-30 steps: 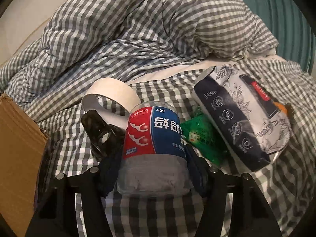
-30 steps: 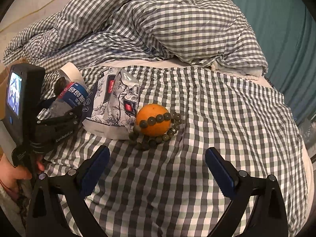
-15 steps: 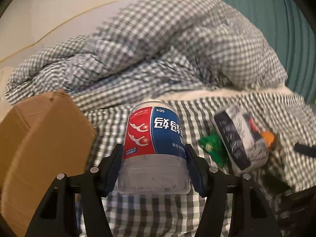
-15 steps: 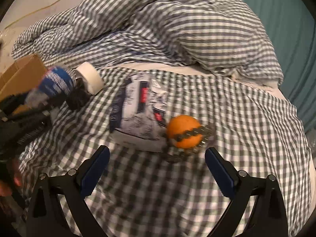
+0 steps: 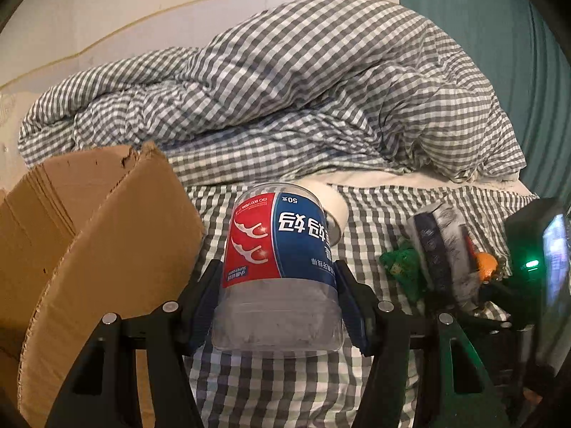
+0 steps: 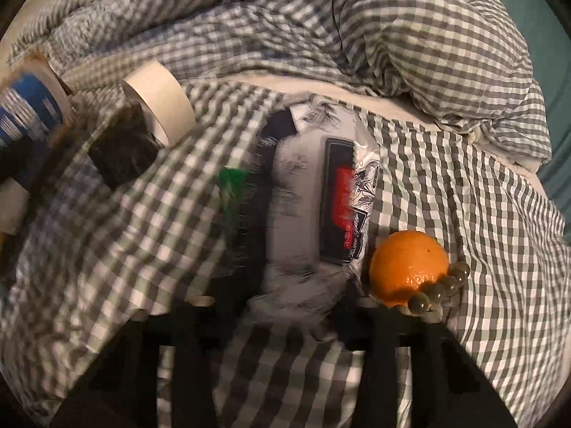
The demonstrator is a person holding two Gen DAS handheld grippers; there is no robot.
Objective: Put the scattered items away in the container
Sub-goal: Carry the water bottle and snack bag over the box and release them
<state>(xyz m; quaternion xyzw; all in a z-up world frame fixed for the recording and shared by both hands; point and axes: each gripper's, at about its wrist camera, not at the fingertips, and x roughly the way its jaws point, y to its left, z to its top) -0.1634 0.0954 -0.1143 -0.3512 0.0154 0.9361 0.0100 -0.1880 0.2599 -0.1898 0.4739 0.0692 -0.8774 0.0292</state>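
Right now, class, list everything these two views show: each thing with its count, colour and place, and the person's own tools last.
floss pick jar: 1, clear, red-blue label, held between left gripper's fingers
cardboard box: 1, brown, left of jar
tape roll: 1, white, on bed
black object: 1, touching tape roll; identity unclear
tissue pack: 1, white, dark print, mid bed
green packet: 1, left of tissue pack
orange: 1, right of tissue pack
bead bracelet: 1, dark, against orange
duvet: 1, grey-white check, bunched behind
left gripper: black, blue pads
right gripper: black, blurred, at tissue pack
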